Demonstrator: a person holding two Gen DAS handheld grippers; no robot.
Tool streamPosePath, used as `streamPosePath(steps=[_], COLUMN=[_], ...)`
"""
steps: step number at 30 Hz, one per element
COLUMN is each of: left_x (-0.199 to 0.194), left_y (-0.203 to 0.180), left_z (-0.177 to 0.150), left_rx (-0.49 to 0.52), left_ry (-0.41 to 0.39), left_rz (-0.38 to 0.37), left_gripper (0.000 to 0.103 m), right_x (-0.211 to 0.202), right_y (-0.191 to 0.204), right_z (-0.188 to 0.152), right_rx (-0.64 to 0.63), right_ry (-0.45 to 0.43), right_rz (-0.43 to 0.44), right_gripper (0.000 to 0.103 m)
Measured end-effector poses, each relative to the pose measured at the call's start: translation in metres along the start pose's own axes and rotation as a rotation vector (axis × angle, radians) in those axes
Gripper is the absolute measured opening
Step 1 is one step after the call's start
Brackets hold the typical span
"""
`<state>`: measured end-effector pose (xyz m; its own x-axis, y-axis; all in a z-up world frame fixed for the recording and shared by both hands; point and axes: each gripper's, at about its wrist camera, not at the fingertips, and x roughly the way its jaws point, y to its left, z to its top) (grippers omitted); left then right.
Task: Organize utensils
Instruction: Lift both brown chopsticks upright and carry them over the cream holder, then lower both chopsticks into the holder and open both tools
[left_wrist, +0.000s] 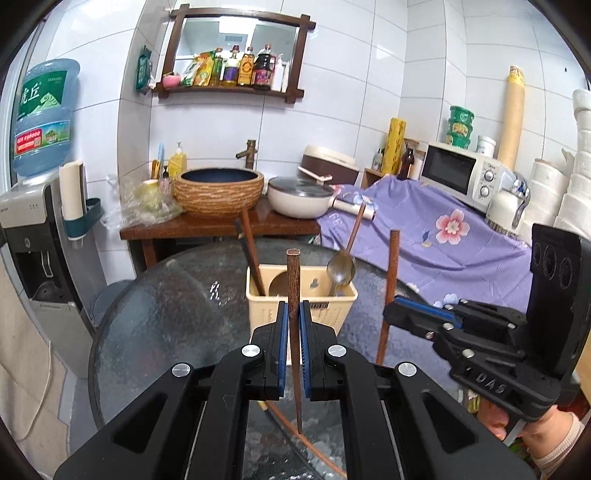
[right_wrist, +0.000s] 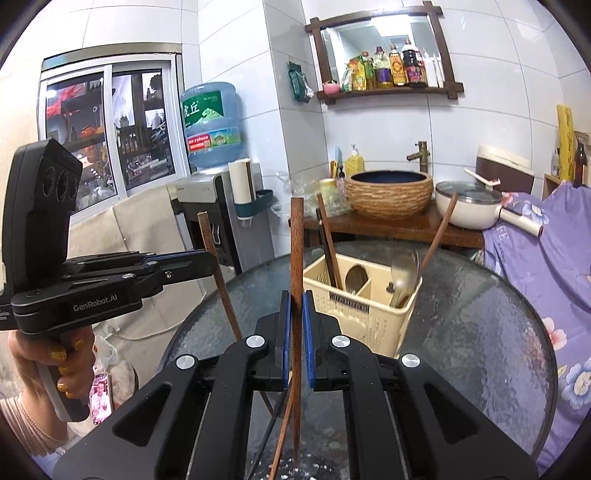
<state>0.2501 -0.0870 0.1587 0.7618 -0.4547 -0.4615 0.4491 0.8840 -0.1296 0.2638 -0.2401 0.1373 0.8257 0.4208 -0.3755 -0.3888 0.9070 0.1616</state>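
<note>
Chopsticks: one pinched upright in each gripper, left (left_wrist: 294, 317) and right (right_wrist: 296, 306), near the caddy (left_wrist: 301, 297). Caddy already holds chopsticks and spoons; both held sticks remain to go in.

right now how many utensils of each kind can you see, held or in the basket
held chopsticks: 2
chopsticks standing in the basket: 2
metal spoon: 1
wooden handle, head hidden: 1
total: 6

Two grippers (left_wrist: 294, 317) (right_wrist: 296, 306), one basket (left_wrist: 343, 306), two held chopsticks (left_wrist: 293, 280) (right_wrist: 296, 236)
</note>
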Motion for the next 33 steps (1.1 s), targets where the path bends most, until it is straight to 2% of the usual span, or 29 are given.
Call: streamPosePath(steps=[8,11,14,19,21,25,33], left_x=[-0.001,-0.001,0.0,0.015,0.025,0.043,0.069], left_y=[-0.001,0.0,0.002,0.014,0.018,0.027,0.027], left_z=[0.055,0.08,0.108,0.131,0.132,0.125,0.089], left_rx=[-0.032,-0.043,-0.049,-0.101,-0.117,-0.151,-0.143], left_ry=[-0.045,-0.079,-0.138,-0.183,-0.201,-0.207,-0.176], left_rz=[-0.027,-0.008,0.049,0.081,0.119,0.134,0.135], left_gripper=[0.006,0.006,0.006,0.006,0.006,0.006,0.006], right_x=[0.004,0.008,0.011,0.023,0.03,0.046,0.071], right_y=[-0.006,-0.007,-0.011,-0.025,-0.028,-0.03,-0.04], right_z=[0.053,0.078,0.1,0.128,0.133,0.126,0.091], right_rx=[0.003,-0.004,-0.01,0.018,0.011,-0.038,-0.036], right_ry=[-0.082,-0.107,-0.144,-0.199,-0.218,-0.252,-0.215], right_rz=[-0.055,-0.079,-0.122,-0.179,-0.205,-0.268,-0.285], right_gripper=[0.007,0.007,0.007,0.007,0.007,0.007,0.007])
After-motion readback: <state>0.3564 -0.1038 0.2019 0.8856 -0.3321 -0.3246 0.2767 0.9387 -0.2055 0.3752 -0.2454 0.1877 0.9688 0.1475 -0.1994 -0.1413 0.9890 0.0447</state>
